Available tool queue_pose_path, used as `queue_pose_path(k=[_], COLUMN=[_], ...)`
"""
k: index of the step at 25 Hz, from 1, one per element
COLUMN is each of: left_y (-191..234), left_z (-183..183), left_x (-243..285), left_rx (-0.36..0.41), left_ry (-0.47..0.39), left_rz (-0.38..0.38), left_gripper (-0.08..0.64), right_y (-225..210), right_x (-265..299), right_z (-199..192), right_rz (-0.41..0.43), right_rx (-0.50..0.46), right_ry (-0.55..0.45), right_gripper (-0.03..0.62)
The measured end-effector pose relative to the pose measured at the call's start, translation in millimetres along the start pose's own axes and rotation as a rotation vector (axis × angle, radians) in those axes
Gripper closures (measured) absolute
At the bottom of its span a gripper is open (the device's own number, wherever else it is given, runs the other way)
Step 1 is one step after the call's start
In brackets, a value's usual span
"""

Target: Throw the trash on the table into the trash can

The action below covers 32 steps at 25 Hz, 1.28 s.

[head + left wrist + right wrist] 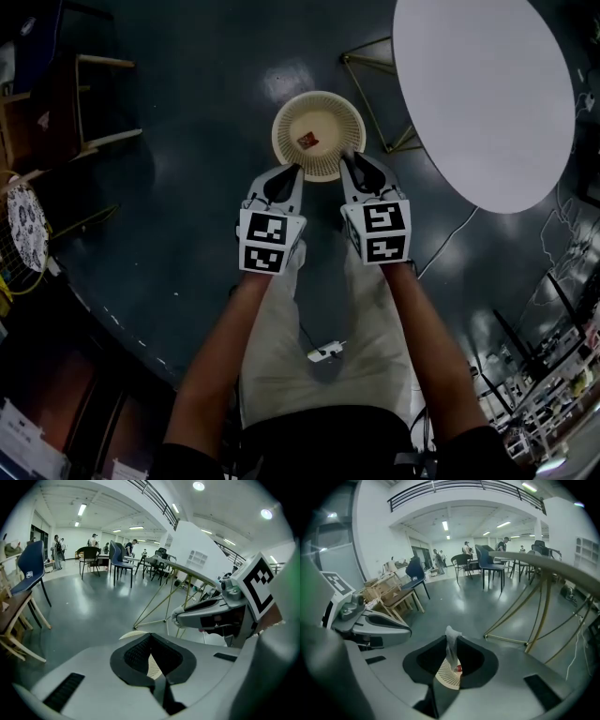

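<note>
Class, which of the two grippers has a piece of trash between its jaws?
The right gripper: a pale crumpled scrap stands pinched between its jaws. The left gripper is shut and empty.

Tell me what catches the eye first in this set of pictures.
The cream round perforated trash can on the dark floor sits just beyond both grippers, with a small red scrap lying inside. The right gripper has its jaws closed on a white crumpled scrap, while the left gripper is shut and empty. A white oval table fills the upper right of the head view.
</note>
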<state>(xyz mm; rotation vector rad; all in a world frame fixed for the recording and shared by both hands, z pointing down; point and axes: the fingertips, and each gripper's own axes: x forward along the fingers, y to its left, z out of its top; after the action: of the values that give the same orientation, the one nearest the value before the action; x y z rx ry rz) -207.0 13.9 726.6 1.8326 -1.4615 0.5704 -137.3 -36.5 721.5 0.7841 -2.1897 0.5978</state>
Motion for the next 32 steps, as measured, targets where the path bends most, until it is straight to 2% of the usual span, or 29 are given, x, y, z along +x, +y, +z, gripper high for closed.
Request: queue_pose_path(k=[21, 32], left_y=[43, 54], left_z=[-113, -135], left_x=[93, 109], left_rx=[-0.012, 0.006], left_ry=[0.071, 0.094], left_rz=[-0.005, -0.019], left_gripper=[0.545, 0.545], right_y=[-9, -16], right_x=[126, 159], right_z=[-114, -145], right_rz=[0.011, -0.003], right_rx=[0.000, 0.013], right_ry=[0.092, 0.128], right_gripper=[0.511, 0.509])
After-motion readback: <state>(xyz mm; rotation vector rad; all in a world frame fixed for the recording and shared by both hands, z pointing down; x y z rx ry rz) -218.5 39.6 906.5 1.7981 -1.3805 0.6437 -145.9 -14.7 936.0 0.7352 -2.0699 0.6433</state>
